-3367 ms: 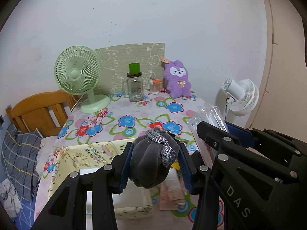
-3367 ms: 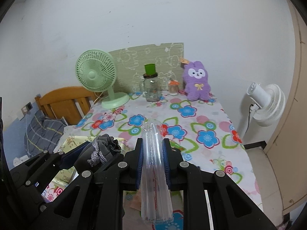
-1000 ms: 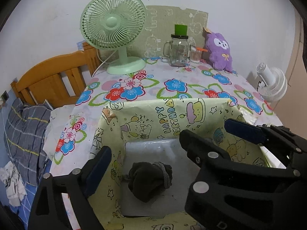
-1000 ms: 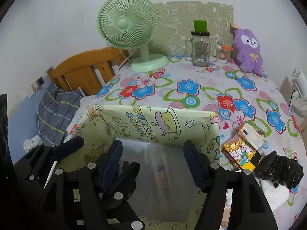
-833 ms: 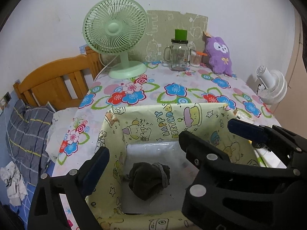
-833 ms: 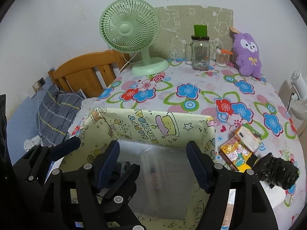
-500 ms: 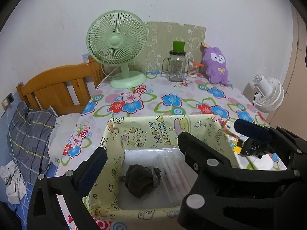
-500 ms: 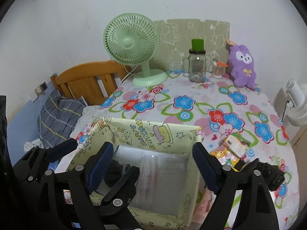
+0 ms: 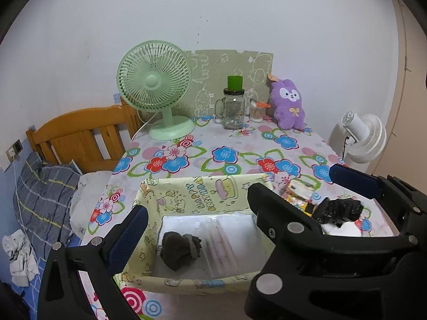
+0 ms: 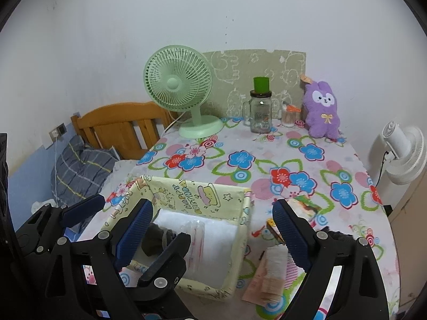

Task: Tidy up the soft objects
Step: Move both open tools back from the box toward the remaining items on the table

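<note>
A yellow cartoon-print fabric box (image 9: 213, 189) (image 10: 186, 189) stands at the near edge of the flowered table. Inside it lie a dark grey rolled sock (image 9: 180, 249) (image 10: 156, 240) and a clear plastic packet (image 9: 221, 240) (image 10: 196, 242). My left gripper (image 9: 197, 229) is open and empty above the box. My right gripper (image 10: 213, 229) is open and empty over the box's right side. A black rolled soft item (image 9: 337, 210) lies on the table right of the box. A folded white cloth (image 10: 276, 262) and snack packets (image 10: 304, 205) lie beside it.
At the back of the table stand a green fan (image 9: 157, 88), a glass jar with a green lid (image 9: 234, 106) and a purple plush rabbit (image 9: 289, 104). A wooden headboard (image 9: 80, 133) and bed are on the left, a white fan (image 9: 365, 138) on the right.
Both grippers let go of the sock and the plastic packet into the box, opened, then pulled up and back. More of the table now shows.
</note>
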Tool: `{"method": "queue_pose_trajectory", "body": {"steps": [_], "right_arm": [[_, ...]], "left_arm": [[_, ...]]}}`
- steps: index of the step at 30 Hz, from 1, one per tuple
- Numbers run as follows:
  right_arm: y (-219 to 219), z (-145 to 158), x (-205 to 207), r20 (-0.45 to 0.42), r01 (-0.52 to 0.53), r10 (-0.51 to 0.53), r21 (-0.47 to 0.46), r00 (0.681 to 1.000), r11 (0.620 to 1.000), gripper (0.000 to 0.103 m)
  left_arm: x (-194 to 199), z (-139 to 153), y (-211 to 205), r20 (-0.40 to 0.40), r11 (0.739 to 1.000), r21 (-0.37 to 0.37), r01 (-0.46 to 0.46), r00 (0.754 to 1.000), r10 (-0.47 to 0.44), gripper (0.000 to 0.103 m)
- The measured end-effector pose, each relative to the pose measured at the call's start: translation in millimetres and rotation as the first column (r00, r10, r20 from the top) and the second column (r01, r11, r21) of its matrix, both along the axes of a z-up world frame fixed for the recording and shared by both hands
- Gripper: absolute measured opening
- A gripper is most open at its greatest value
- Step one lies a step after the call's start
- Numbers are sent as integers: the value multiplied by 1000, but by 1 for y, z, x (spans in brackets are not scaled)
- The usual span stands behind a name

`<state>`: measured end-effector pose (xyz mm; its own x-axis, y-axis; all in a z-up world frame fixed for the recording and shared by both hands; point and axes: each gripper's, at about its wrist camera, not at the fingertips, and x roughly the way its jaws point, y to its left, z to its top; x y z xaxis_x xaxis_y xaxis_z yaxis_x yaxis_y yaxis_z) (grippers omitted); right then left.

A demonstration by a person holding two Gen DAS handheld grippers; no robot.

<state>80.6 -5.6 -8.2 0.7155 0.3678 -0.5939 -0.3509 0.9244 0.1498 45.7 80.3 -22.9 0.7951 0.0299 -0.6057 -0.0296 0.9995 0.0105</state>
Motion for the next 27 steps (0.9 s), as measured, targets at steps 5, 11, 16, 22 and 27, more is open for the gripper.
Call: {"method": "queue_pose_trajectory", "body": {"steps": [5, 11, 16, 22, 27], "right_arm": [[-17, 11, -9, 28, 0, 1, -1, 1000, 1000, 93], [-38, 23, -19, 57, 7, -7, -5, 998, 1000, 93], [-57, 31, -28, 80, 17, -17, -2, 997, 1000, 93], [-77, 36, -35, 97, 42, -41, -8, 994, 999, 93], [-93, 37, -41, 114, 63, -60, -22, 992, 998, 93]], "left_arm": [[-8, 9, -15, 27, 1000, -3, -2, 1000, 2, 103], [-17, 20, -36, 56, 1000, -3, 1, 998, -1, 103], [-25, 26, -53, 76, 1000, 0, 9, 997, -9, 103], [-30, 30, -74, 88, 1000, -1, 25, 996, -24, 103], [-32, 29, -91, 101, 999, -13, 37, 994, -35, 103]]}}
